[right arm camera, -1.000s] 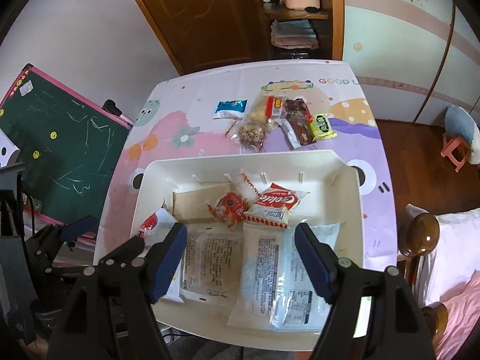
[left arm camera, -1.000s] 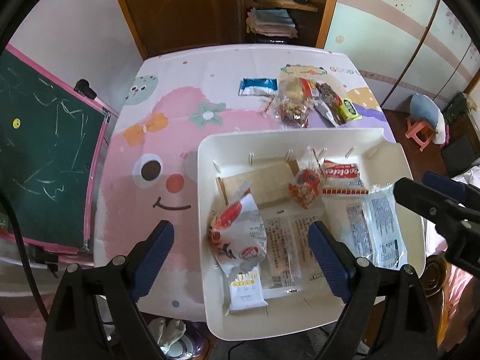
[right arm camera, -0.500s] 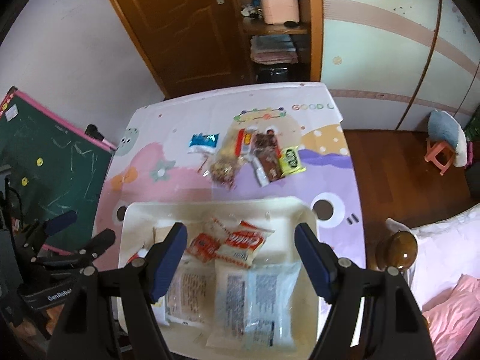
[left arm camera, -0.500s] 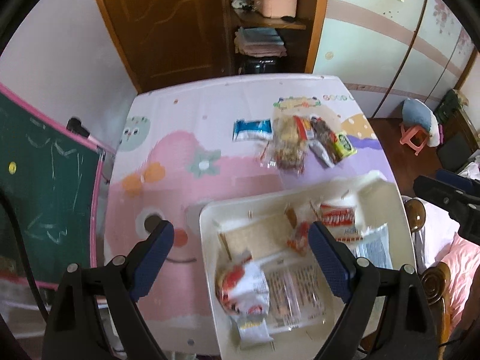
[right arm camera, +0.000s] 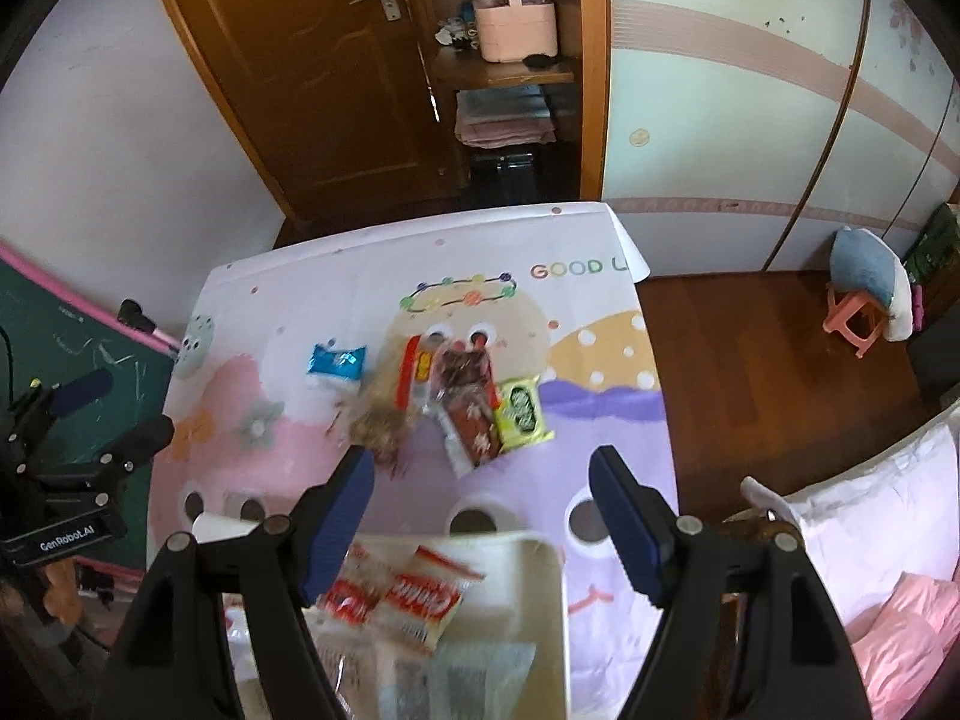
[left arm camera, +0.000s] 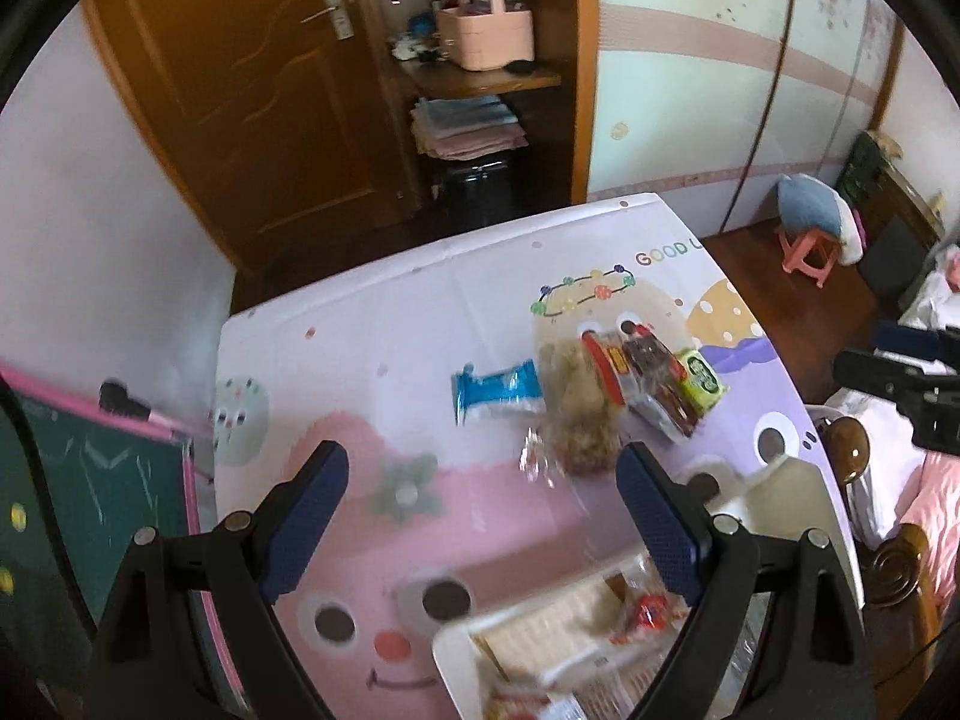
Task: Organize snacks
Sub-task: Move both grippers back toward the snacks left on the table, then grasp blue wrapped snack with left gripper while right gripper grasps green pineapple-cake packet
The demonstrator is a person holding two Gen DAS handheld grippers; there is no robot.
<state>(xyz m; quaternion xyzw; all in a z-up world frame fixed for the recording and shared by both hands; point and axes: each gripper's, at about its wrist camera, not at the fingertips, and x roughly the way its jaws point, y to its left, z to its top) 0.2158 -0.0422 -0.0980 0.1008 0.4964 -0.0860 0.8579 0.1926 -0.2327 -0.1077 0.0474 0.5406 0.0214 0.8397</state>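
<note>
While both grippers (left arm camera: 480, 516) (right arm camera: 480, 516) gape empty, the blurred tray (right arm camera: 549, 630) is cut off

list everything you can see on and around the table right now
table: 1, cartoon cloth in pink, white, purple
white tray: 1, near edge, holds red-and-white packets and clear packs
blue packet: 1, loose on the cloth, left of the pile
snack pile: 1, several packets, brown, red, clear
green packet: 1, right edge of pile
chalkboard: 1, green with pink frame, left of table
pink stool: 1, on floor, right
left gripper: black, blue pads, jaws open, empty
right gripper: same, jaws open, empty
</note>
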